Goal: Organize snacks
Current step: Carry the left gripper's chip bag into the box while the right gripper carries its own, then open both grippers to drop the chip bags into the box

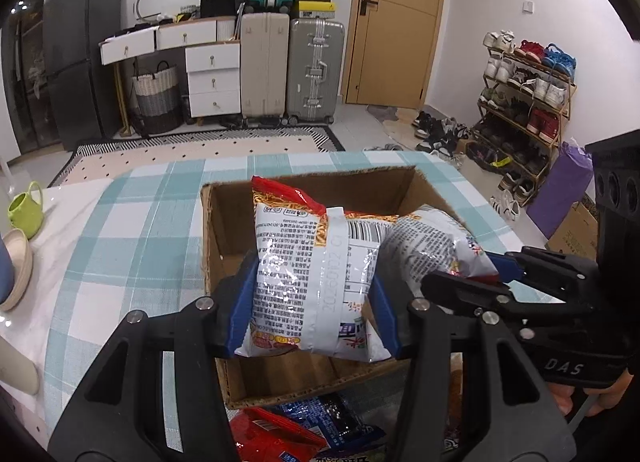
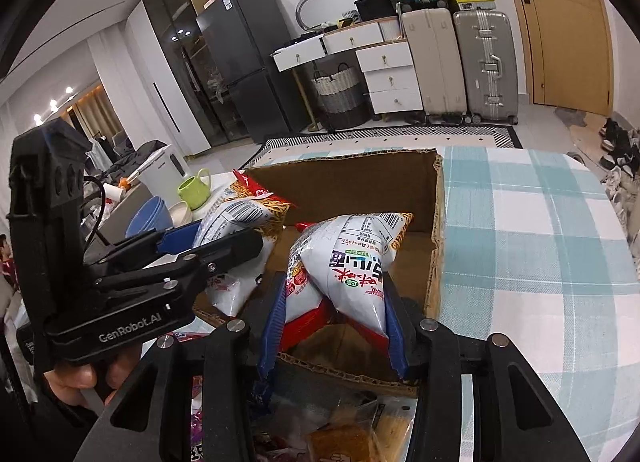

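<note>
A white noodle packet [image 1: 310, 282] with a red top edge, a printed barcode and dense black text on its back is clamped between the blue pads of the left gripper [image 1: 312, 314], held above the open cardboard box [image 1: 224, 229]. A vertical seam with a stamped date runs down its middle. Just beside it, a second noodle packet [image 2: 352, 262] of the same kind is pinched by the right gripper [image 2: 334, 326]; it is tilted, its white and red foil squeezed into a narrow waist between the blue fingers [image 2: 272, 326], with coloured lettering showing on its side. In the left wrist view this second packet [image 1: 436, 242] appears to touch the first near the box's right wall, though contact is hard to confirm. Both packets hang over the box's inside rather than resting on its floor.

The box stands on a table under a teal and white checked tablecloth [image 1: 132, 221]. More snack packs [image 1: 304, 430], red and dark blue, lie on the cloth at the near side of the box. To the left are a green mug [image 1: 26, 209] and stacked bowls [image 2: 160, 213].
</note>
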{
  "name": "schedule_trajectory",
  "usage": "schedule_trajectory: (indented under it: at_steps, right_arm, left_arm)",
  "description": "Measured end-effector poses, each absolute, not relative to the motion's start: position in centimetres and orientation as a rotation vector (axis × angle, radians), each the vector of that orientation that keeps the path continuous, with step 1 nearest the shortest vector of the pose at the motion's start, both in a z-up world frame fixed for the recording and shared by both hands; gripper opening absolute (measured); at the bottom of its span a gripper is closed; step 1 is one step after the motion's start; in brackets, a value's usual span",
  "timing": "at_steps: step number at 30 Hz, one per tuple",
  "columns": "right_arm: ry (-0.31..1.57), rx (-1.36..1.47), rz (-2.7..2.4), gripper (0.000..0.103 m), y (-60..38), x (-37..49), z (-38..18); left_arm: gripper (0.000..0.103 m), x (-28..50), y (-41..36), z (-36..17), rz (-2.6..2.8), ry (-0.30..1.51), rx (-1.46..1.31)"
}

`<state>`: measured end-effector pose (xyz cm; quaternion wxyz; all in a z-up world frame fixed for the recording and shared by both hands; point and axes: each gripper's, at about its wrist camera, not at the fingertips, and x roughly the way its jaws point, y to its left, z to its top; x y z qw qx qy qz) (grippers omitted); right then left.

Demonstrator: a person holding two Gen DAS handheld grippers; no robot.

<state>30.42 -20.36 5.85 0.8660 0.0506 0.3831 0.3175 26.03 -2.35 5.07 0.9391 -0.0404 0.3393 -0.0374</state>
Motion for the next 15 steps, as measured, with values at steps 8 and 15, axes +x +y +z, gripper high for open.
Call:
schedule_trajectory:
  at_steps: [8,15]
  right_arm:
    - [0.852,0.160,0.646,0.043,-20.6,29.6,5.6]
    - [0.855,0.179,0.627,0.045,-20.4,29.2,5.4]
  left_arm:
    - [0.049,27.1,-1.6,3.8,-0.081,0.708,-0.064]
    - [0.049,27.9,-1.0,3.2,-0.089,0.729,-0.060]
